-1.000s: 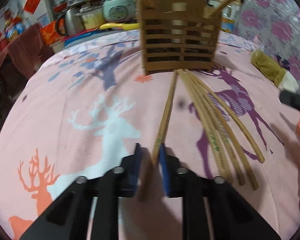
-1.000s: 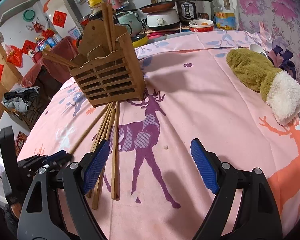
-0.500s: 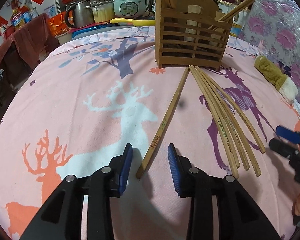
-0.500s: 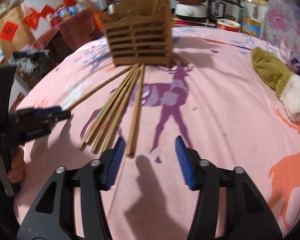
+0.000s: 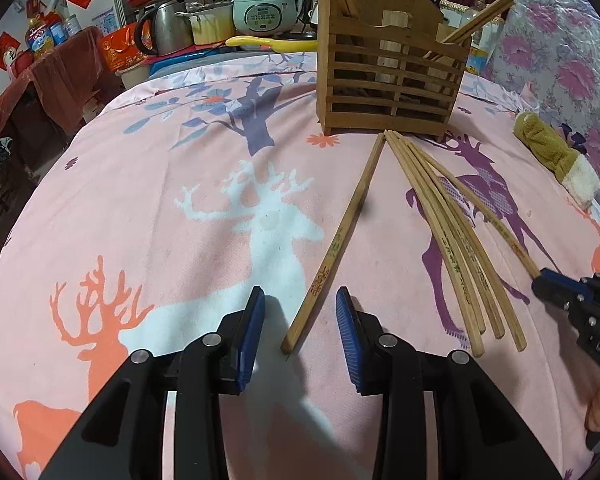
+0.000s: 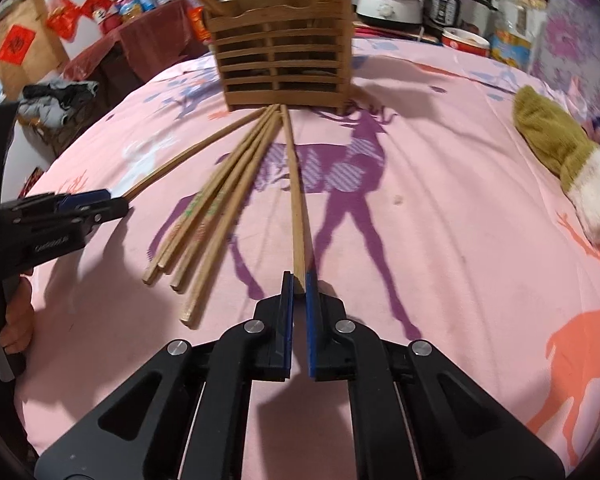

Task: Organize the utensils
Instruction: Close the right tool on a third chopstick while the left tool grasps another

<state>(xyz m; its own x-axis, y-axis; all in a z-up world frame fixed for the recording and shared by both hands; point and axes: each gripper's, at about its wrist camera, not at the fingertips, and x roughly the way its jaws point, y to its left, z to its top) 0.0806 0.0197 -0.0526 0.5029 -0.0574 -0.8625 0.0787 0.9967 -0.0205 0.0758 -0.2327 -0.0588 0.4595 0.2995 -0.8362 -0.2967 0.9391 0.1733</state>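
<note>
A slatted wooden utensil holder (image 5: 388, 80) (image 6: 284, 60) stands at the far side of the pink deer-print cloth, with chopsticks sticking out of it. Several loose chopsticks (image 5: 452, 248) (image 6: 220, 208) fan out from its base. My left gripper (image 5: 300, 300) is open. The near end of a single chopstick (image 5: 340, 236) lies between its jaws, untouched by the pads. My right gripper (image 6: 299, 280) is shut on the near end of the rightmost chopstick (image 6: 296, 200), which still rests on the cloth. Each gripper shows at the edge of the other's view: the right gripper (image 5: 560, 284), the left gripper (image 6: 112, 200).
An olive mitten with a white cuff (image 6: 560, 160) (image 5: 552, 156) lies at the right of the cloth. Behind the table stand a rice cooker (image 5: 264, 12), a kettle (image 5: 160, 28) and other kitchenware. The cloth falls away at the left edge.
My left gripper's jaws have opened off the single chopstick, which now lies free between them. My right gripper moved over to the rightmost chopstick and shut on its end.
</note>
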